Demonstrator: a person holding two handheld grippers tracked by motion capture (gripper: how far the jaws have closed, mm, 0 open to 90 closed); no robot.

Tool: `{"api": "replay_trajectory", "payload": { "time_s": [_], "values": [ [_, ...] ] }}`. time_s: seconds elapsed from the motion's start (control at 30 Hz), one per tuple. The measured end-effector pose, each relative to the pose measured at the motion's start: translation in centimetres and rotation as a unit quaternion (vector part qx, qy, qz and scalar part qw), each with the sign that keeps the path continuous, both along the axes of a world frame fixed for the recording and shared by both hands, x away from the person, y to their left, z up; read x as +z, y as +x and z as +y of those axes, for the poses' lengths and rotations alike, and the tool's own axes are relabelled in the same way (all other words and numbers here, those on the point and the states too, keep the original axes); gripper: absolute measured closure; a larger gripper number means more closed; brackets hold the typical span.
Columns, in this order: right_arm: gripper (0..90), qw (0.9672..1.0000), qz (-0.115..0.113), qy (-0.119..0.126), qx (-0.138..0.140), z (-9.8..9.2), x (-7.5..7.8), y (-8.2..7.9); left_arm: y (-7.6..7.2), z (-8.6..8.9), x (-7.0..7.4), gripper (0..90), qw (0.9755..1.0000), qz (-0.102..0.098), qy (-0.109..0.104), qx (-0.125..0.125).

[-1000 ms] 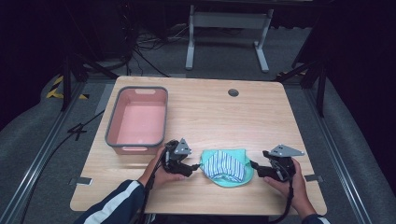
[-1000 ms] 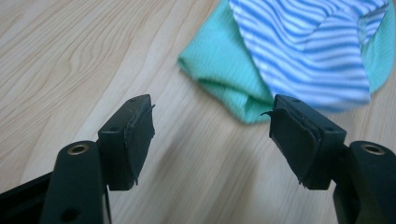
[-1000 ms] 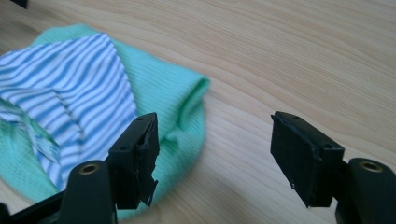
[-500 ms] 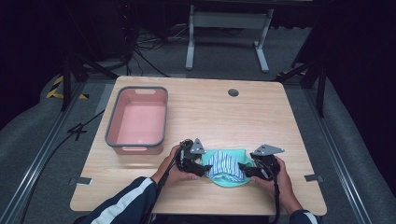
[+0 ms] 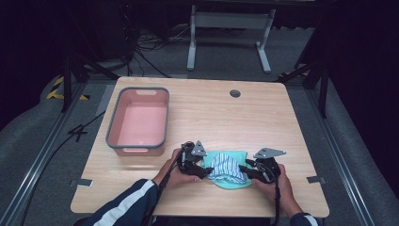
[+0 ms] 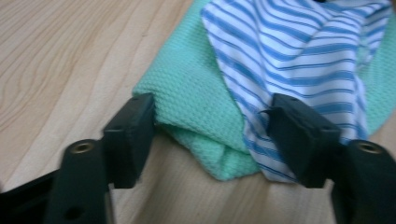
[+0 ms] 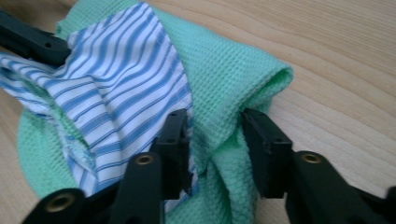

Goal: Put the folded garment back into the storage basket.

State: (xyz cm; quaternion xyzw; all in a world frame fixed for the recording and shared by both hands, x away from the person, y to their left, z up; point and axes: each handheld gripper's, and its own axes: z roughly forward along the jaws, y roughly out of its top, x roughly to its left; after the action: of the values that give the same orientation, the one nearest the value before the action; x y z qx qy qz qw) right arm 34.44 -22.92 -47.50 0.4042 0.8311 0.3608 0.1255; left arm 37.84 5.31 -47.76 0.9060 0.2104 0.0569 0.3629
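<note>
Left gripper sits at the left edge of the cloth bundle, held in the person's left hand; in the left gripper view its two black jaws straddle the near fold, one pad at the green waffle cloth, the other against the blue-striped cloth. Fabric fills the gap and both pads meet it, and the jaws have just been closing on it, so it reads as a pinch on the bundle's edge. Right gripper is at the bundle's right side, in the right hand; in the right gripper view its jaws have just been closing fast and now squeeze a bunched fold of green waffle cloth, with the striped cloth's edge under the left pad. The fold bulges between the pads, so a firm pinch. The bundle lies on the wooden table near the front edge, between the two grippers: green cloth underneath, striped cloth draped on top and crumpled toward the middle. A pink bin with a grey rim stands well left and behind the bundle, just behind the left hand. A round cable hole sits near the table's far edge. Dark sleeve with a white stripe on the left forearm.
</note>
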Motion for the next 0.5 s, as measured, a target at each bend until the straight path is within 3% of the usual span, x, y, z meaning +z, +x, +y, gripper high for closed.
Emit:
{"api": "replay_trajectory", "payload": {
  "time_s": [0.23, 0.47, 0.5],
  "values": [
    [77.0, 1.0, 0.004, 0.002, 0.007, 0.27, 0.1, -0.18, -0.02, 0.11, 0.14, 68.4, 0.9994, 0.025, -0.017, -0.016],
    [80.1, 0.9998, -0.009, -0.014, 0.006, 0.69, 0.32, -0.53, -0.19, -0.11, 0.33, 75.6, 0.9995, 0.026, -0.009, -0.016],
    [80.5, 0.9999, -0.008, -0.014, 0.005, 0.65, 0.36, -0.54, -0.25, -0.17, 0.37, 75.7, 0.9997, 0.018, -0.007, -0.017]
  ]
}}
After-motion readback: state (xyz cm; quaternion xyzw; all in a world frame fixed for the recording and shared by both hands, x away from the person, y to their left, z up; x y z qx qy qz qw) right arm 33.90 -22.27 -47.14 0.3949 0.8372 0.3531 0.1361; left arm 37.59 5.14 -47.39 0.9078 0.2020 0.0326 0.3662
